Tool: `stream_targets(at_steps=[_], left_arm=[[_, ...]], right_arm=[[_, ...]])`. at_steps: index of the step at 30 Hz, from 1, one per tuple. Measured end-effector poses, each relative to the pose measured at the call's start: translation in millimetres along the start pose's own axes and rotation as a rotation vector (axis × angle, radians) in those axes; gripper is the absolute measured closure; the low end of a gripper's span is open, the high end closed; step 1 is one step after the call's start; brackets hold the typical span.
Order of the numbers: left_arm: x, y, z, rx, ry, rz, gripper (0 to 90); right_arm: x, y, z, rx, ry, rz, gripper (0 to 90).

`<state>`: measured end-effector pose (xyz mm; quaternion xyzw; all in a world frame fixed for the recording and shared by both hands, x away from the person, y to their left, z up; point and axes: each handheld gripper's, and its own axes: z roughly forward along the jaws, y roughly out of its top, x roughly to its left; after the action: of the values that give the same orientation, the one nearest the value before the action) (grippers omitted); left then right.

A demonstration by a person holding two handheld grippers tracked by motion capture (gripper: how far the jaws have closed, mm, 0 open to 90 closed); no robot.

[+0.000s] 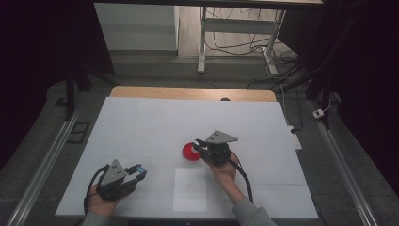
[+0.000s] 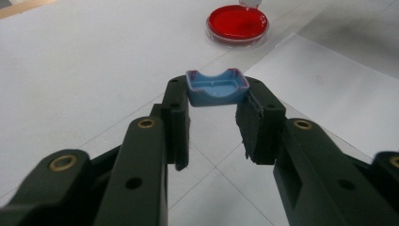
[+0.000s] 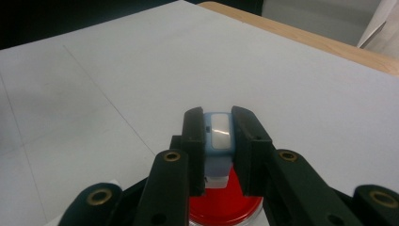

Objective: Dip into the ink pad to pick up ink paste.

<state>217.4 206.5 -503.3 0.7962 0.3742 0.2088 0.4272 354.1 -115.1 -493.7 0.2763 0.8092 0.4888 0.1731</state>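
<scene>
Taking the red dish (image 1: 191, 151) as the landmark: it sits on the white counter (image 1: 141, 127), roughly mid-width and a little toward the person's side.

Well to the left of the dish and nearer the person, the left gripper (image 1: 139, 170) is held low over the counter by the left hand (image 1: 101, 200). Its jaws are clamped on a small blue tray-shaped piece (image 2: 217, 88), a shallow open holder with raised ends, pinched between the two tips. In the left gripper view this piece hangs clear of the dish, which lies farther off toward the upper right.

Just nearer the person than the dish, slightly to its right, a plain white sheet (image 1: 190, 189) lies flat on the counter.

Right at the dish, on its right edge, the right gripper (image 1: 197, 147) reaches in from the right hand (image 1: 225, 175). Its jaws are closed on a small pale blue and white object (image 3: 218, 136), held upright between the tips directly above the red dish (image 3: 226, 208) in the right gripper view. Whether that object touches the dish cannot be told.
</scene>
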Motion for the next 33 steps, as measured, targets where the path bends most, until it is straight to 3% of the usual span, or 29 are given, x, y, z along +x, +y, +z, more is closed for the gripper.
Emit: stream_targets(at_steps=[17,33], left_arm=[[-0.8,0.3,1.2,0.004,-0.005,0.004,65.4],[-1.0,0.4,1.5,0.005,-0.007,0.007,65.3]], right_arm=[[-0.4,-4.5,7.0,0.066,-0.002,-0.018,75.8],[0.5,-6.8,10.5,0.082,-0.002,-0.025,75.8]])
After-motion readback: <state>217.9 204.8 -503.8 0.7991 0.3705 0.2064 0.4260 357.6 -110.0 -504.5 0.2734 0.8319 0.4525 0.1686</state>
